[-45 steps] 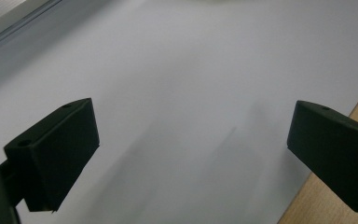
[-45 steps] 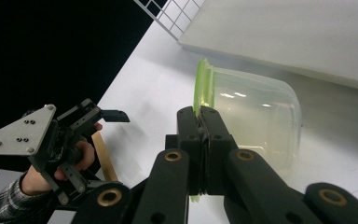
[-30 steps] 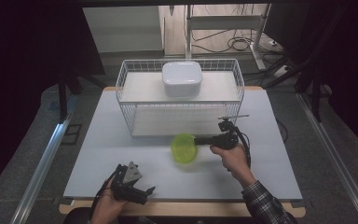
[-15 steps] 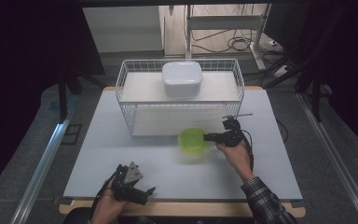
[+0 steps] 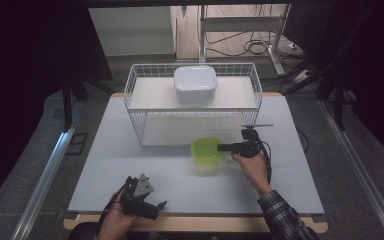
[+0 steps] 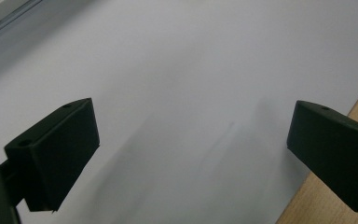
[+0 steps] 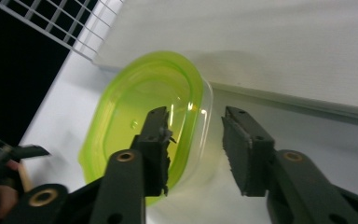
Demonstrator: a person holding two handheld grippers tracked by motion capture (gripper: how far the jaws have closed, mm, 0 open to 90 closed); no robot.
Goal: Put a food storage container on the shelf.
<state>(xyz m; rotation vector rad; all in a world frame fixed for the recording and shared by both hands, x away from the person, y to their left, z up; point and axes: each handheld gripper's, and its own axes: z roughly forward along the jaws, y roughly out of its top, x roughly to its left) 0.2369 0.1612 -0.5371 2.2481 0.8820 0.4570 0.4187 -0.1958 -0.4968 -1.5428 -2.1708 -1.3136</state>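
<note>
No writing can be read on anything in view. The left hand-held gripper [image 5: 141,200] rests at the desk's [image 5: 130,150] near left edge, jaws spread wide with only bare desk between them, as it was a moment before. To its right the green bowl [image 5: 207,150] has travelled from mid-desk toward the wire basket [image 5: 140,122] and now sits just in front of it, blurred by motion. The right hand-held gripper [image 5: 227,147] straddles the bowl's rim, one jaw inside and one outside; whether the pads actually press it is hard to tell. A white container [image 5: 195,84] sits in the basket, unmoved.
</note>
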